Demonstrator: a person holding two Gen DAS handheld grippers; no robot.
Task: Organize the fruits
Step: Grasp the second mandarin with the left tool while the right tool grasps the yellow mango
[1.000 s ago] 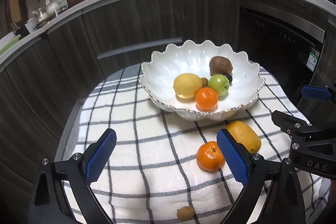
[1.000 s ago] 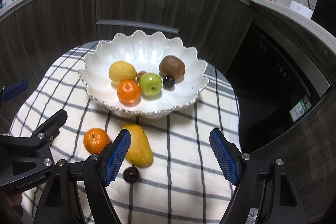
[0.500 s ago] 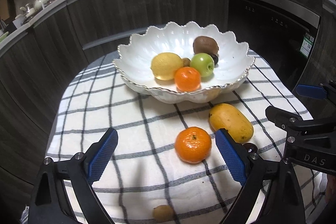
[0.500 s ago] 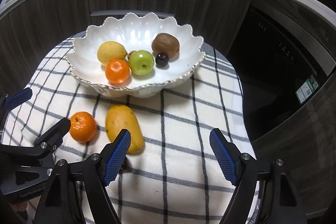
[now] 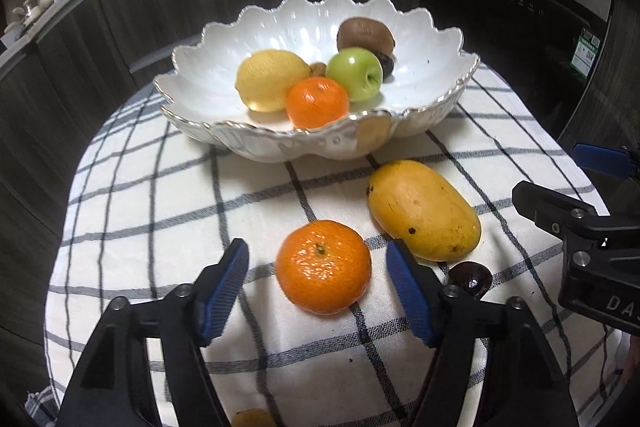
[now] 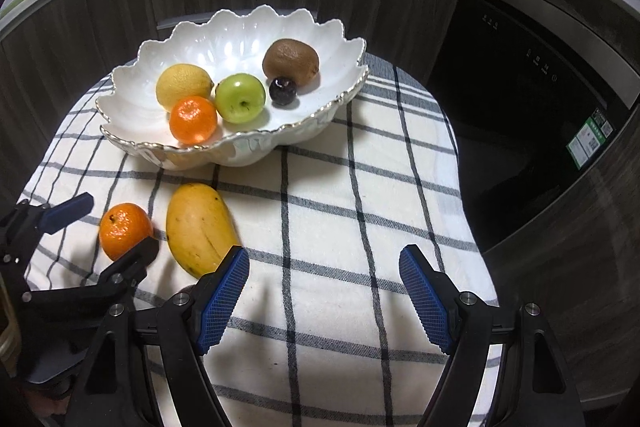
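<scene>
Closing left tongs (image 5: 318,287) around tangerine (image 5: 323,266), pads apart, right tongs (image 6: 324,291) empty

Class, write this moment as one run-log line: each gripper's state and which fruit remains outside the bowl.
left gripper: closing around tangerine, not gripping | right gripper: open, empty | outside bowl: tangerine, mango

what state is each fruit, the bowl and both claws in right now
left claw: closing, loose tangerine between its pads, not yet gripped
right claw: open, empty, over the cloth
loose tangerine: on the cloth, outside the bowl
mango: lying on the cloth, outside the bowl
dark fruit: on the cloth by the mango
bowl: upright, holding lemon, tangerine, apple, kiwi
</scene>
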